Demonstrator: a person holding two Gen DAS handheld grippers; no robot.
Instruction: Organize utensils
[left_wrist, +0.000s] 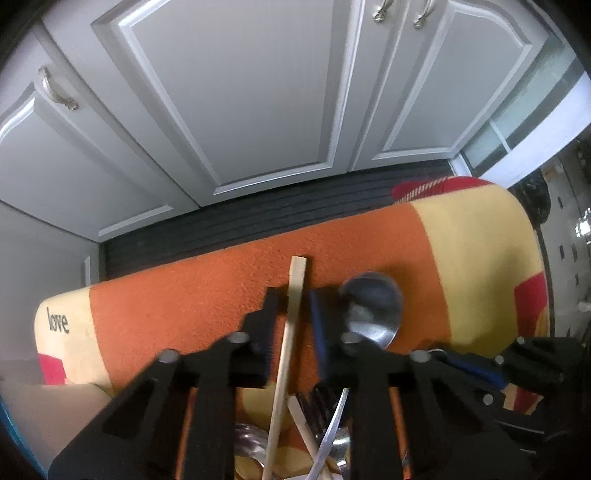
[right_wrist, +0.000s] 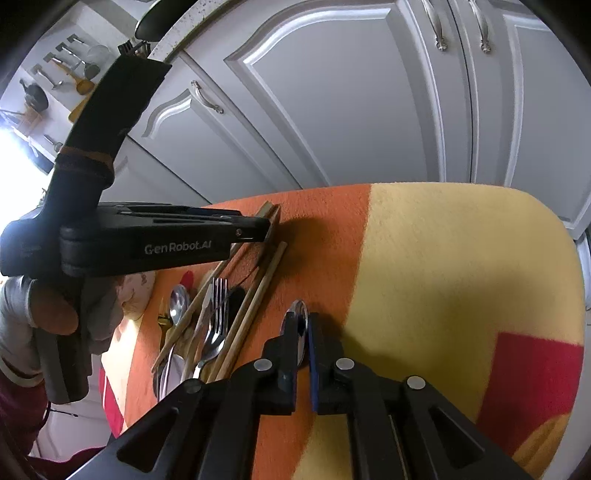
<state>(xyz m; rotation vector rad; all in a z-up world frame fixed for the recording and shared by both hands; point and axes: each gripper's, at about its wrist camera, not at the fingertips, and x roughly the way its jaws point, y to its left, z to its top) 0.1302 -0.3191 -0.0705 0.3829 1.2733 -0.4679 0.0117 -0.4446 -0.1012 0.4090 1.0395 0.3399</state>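
Observation:
A wooden chopstick (left_wrist: 291, 317) runs between the fingers of my left gripper (left_wrist: 293, 304), which stands open around it with gaps on both sides. In the right wrist view the left gripper (right_wrist: 267, 230) sits at the chopstick's far end (right_wrist: 266, 210). My right gripper (right_wrist: 302, 328) is closed on the handle of a steel spoon (right_wrist: 298, 314), which lies on the orange and yellow cloth (right_wrist: 443, 280). The spoon's bowl (left_wrist: 373, 310) shows just right of the left gripper. A pile of forks, spoons and chopsticks (right_wrist: 212, 328) lies left of the right gripper.
White cabinet doors (left_wrist: 240, 92) stand behind the cloth-covered surface. The cloth's far edge (left_wrist: 258, 240) drops to a dark strip. Kitchen tools hang on a wall (right_wrist: 55, 74) at far left. The person's gloved hand (right_wrist: 55, 314) holds the left gripper.

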